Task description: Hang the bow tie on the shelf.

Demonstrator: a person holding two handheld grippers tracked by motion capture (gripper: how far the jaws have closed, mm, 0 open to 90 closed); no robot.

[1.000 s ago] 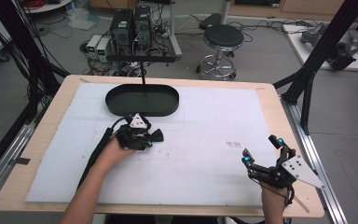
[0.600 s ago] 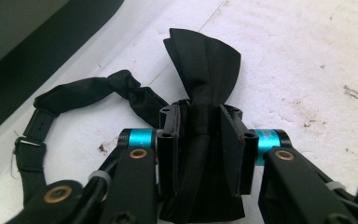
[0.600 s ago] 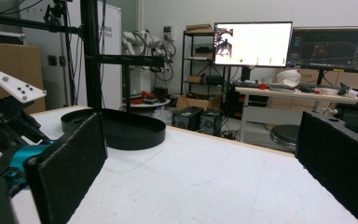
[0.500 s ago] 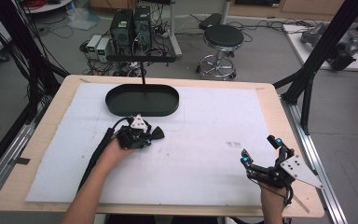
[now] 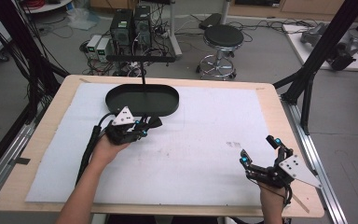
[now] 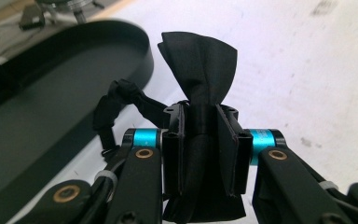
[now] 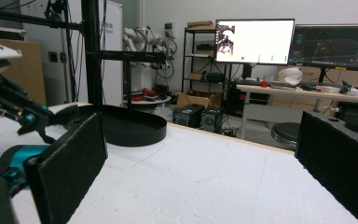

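Observation:
A black cloth bow tie (image 6: 200, 60) stands pinched at its middle between the pads of my left gripper (image 6: 200, 135), which is shut on it. Its thin strap (image 6: 116, 100) trails off to the left. In the high view the left gripper (image 5: 147, 126) holds the bow tie (image 5: 155, 122) just above the white mat, close to the near rim of the black oval tray (image 5: 142, 100). My right gripper (image 5: 258, 149) rests at the table's near right, jaws wide open with nothing between them. The same open right gripper (image 7: 205, 163) looks across the mat.
A black post with a crossbar (image 5: 140, 58) rises from the tray's far side. The white mat (image 5: 205, 140) covers most of the wooden table (image 5: 279, 112). Black frame legs (image 5: 307, 70) stand at the right edge; a stool (image 5: 223, 37) and computers sit on the floor beyond.
My left gripper has risen a little off the mat with the bow tie and shifted slightly toward the tray. The right gripper has stayed put.

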